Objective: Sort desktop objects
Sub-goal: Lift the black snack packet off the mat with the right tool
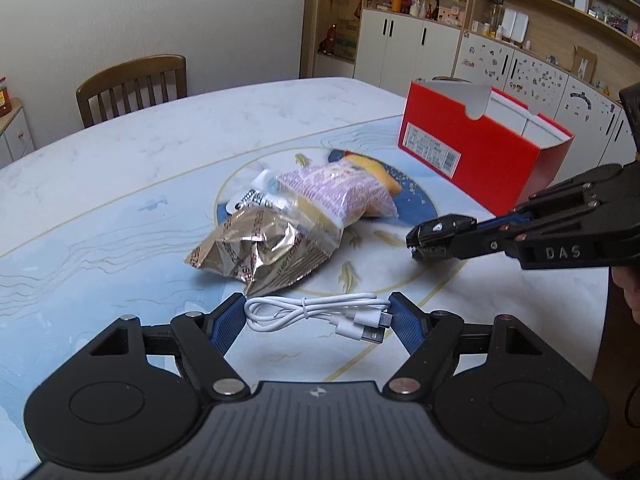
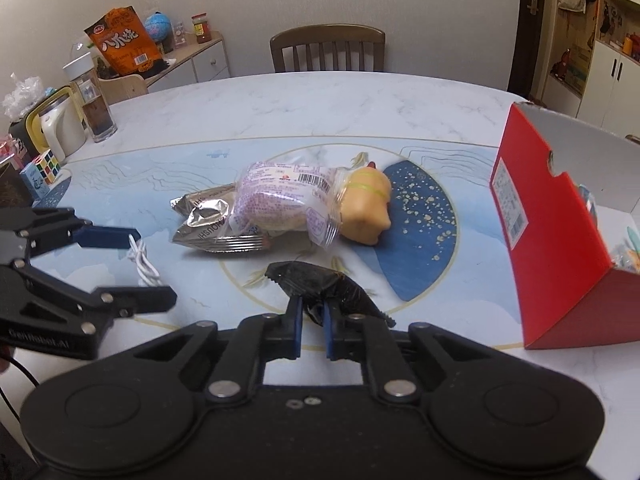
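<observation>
Looking along the left gripper (image 1: 318,316), its blue pads stand wide with the coiled white USB cable (image 1: 320,314) between them — each end of the coil sits right at a pad, so it seems held across its length, though I cannot tell how firmly. At twelve o'clock from it lie the crumpled foil snack bag (image 1: 260,256) and the clear-wrapped bread pack (image 1: 332,196); at two o'clock stands the open red box (image 1: 468,152), probably where things are to go. The right gripper (image 1: 420,242) comes in from three o'clock, shut on a small black packet (image 1: 436,228).

From the right wrist view, the black packet (image 2: 320,284) is pinched by one crinkled corner only — the likeliest trouble is that it slips free on the way to the red box (image 2: 560,240) at three o'clock. A yellow toy (image 2: 366,208) lies against the bread pack (image 2: 280,196) at twelve. The box's tall near wall stands in the way, so the packet must clear it. At nine o'clock, the loosely coiled cable (image 2: 142,262) could unravel and drag.
</observation>
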Motion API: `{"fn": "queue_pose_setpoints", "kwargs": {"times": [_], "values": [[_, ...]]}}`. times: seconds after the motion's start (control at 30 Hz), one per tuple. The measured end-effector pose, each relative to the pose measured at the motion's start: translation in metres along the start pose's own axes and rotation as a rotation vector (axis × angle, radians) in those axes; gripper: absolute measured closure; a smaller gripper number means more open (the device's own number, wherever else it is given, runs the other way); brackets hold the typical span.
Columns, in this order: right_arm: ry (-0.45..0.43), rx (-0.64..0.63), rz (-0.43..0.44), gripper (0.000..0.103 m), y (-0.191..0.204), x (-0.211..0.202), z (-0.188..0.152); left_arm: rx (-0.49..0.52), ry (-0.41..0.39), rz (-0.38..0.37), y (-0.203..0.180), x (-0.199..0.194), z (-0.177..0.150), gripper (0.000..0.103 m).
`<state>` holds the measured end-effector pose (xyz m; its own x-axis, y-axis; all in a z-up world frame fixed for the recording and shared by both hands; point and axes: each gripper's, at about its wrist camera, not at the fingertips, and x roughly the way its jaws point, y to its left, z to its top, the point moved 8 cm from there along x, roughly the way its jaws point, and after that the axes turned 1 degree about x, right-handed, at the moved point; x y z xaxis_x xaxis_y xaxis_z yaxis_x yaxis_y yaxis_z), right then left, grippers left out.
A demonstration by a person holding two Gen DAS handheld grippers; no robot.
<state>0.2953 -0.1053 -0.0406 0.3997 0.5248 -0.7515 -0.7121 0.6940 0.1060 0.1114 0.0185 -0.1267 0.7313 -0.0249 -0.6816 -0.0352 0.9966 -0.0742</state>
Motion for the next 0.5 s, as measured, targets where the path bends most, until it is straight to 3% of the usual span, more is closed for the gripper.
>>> {"fn": "queue_pose_setpoints", "kwargs": {"times": [0.17,0.3,0.47,0.5], "values": [[0.055,-0.010,0.008,0.093,0.000,0.006,-0.013,-0.003,-0.002,-0.002,-0.001,-0.004,0.001,0.026],[0.079,-0.018,0.017,0.081,0.003,0.004,-0.024,-0.006,0.003,-0.004,-0.002,-0.004,-0.002,0.026],[0.112,0.019,0.028,0.076,0.001,0.001,-0.029,-0.010,0.002,-0.009,-0.003,-0.004,-0.003,0.026],[0.114,0.035,0.029,0.069,0.000,0.000,-0.028,-0.011,0.001,-0.010,-0.002,-0.004,-0.002,0.026]]}}
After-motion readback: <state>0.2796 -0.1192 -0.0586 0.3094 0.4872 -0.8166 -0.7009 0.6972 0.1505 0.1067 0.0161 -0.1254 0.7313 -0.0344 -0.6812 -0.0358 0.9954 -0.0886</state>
